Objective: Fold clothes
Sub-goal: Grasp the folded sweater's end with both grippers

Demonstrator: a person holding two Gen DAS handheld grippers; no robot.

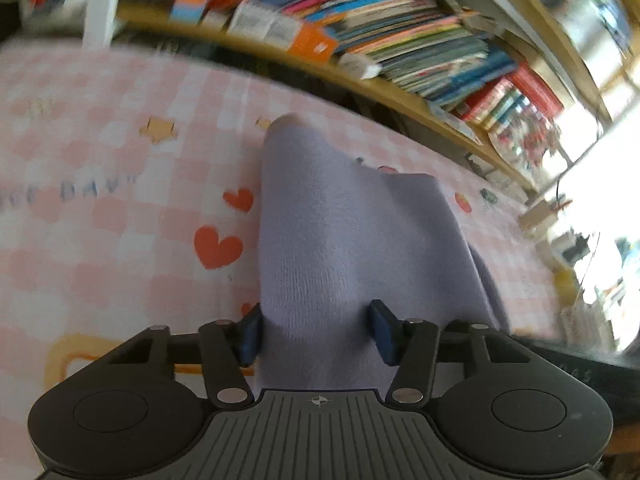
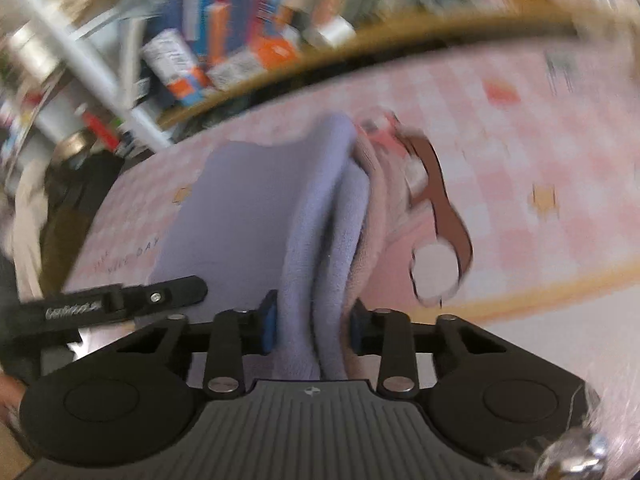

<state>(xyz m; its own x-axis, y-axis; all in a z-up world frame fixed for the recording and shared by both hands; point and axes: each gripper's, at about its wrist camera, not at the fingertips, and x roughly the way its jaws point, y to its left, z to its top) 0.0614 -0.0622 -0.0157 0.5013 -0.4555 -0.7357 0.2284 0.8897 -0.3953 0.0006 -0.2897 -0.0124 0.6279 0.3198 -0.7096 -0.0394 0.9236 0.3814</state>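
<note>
Lilac knit garment [image 1: 344, 240] lies mid-table on pink checked tablecloth [image 1: 120, 240], pinched by left gripper [image 1: 316, 332] and right gripper [image 2: 310, 330]; pink garment [image 2: 384, 208] touches it; bookshelf [image 1: 400, 28] beyond the far edge

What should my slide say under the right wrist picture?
Right gripper pinching bunched lilac cloth over a pink checked tablecloth.

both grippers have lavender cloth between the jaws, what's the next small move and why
Probably lift both together a little. The left gripper has the lavender garment between its pads, the right gripper pinches a bunched fold of it, and the rest lies on the pink checked cloth, so raising it frees it to fold over.
</note>
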